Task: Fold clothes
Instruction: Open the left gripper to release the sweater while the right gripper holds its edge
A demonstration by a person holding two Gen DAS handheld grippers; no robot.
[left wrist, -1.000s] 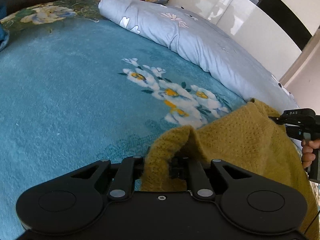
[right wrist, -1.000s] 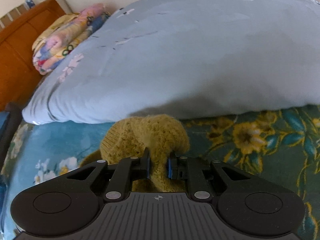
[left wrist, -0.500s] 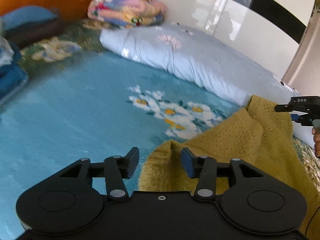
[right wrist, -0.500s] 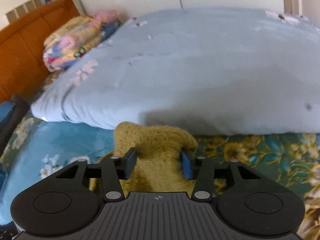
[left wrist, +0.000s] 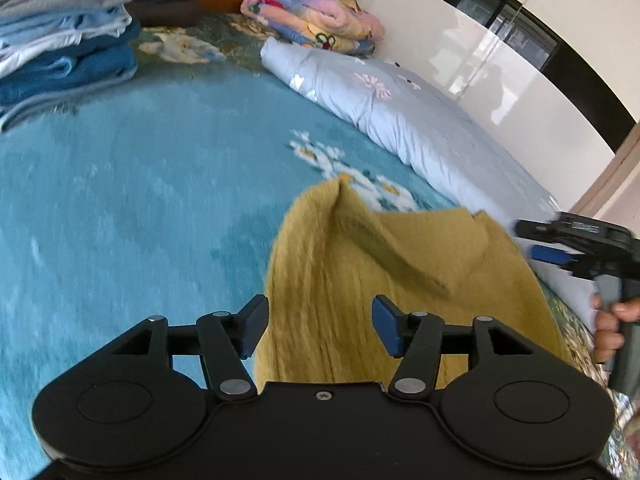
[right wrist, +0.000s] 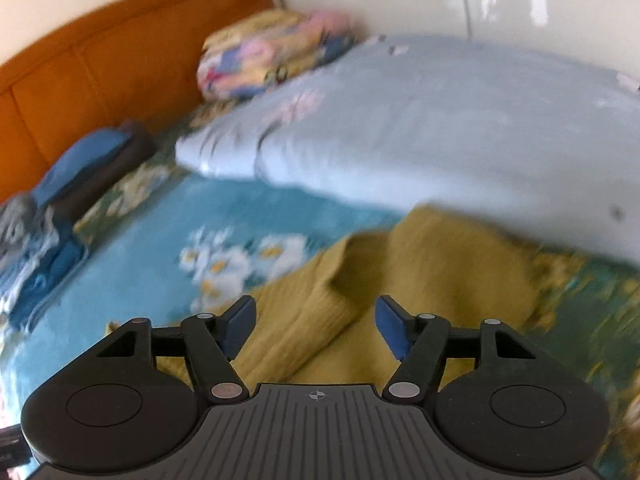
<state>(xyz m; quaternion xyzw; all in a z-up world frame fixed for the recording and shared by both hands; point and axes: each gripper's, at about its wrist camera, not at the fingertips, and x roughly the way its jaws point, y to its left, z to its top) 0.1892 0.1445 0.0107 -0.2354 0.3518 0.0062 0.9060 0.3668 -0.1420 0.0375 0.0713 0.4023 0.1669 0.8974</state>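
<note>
A mustard-yellow knit sweater (left wrist: 340, 264) lies on the blue flowered bedspread (left wrist: 140, 200), with a raised fold running across it. My left gripper (left wrist: 320, 330) is open and empty, above the sweater's near part. My right gripper (right wrist: 316, 326) is open and empty, also above the sweater (right wrist: 420, 272). The right gripper also shows at the right edge of the left wrist view (left wrist: 536, 240), held by a hand beside the sweater's far side.
A stack of folded blue and grey clothes (left wrist: 60, 40) sits at the far left. A light blue duvet (left wrist: 400, 120) runs along the far side by the white wall. A folded colourful quilt (left wrist: 312, 20) and an orange headboard (right wrist: 100, 68) are behind.
Both grippers let go of the sweater, opened wide and pulled back and up. The sweater dropped onto the bed.
</note>
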